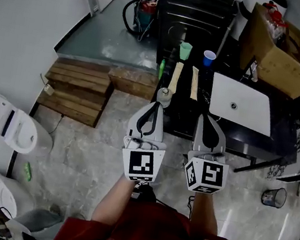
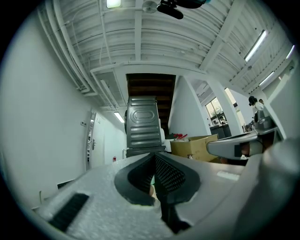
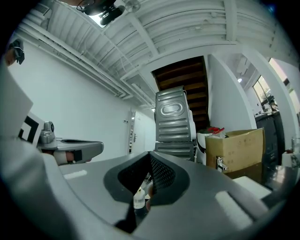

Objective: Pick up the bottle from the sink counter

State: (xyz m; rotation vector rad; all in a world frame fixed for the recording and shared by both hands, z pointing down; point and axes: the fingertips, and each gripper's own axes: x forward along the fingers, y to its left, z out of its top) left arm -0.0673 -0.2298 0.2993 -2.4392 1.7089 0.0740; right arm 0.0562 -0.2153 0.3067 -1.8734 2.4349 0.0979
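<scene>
The left gripper (image 1: pixel 156 105) has its jaws pressed together with nothing between them. The right gripper (image 1: pixel 204 118) also has its tips meeting and grips nothing; through the hollow beneath them its own view shows a small bottle (image 3: pixel 139 197) farther off. The bottle (image 1: pixel 164 95) stands on the near left corner of the dark counter (image 1: pixel 183 112), just beyond the left gripper's tips and left of the white sink (image 1: pixel 248 113).

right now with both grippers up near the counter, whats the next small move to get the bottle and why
Probably open the left gripper first. Its jaws are together, and the bottle stands at the near corner of the counter, just ahead of its tips. Shut jaws would only nudge the bottle, so they should part before the gripper eases forward around it.
</scene>
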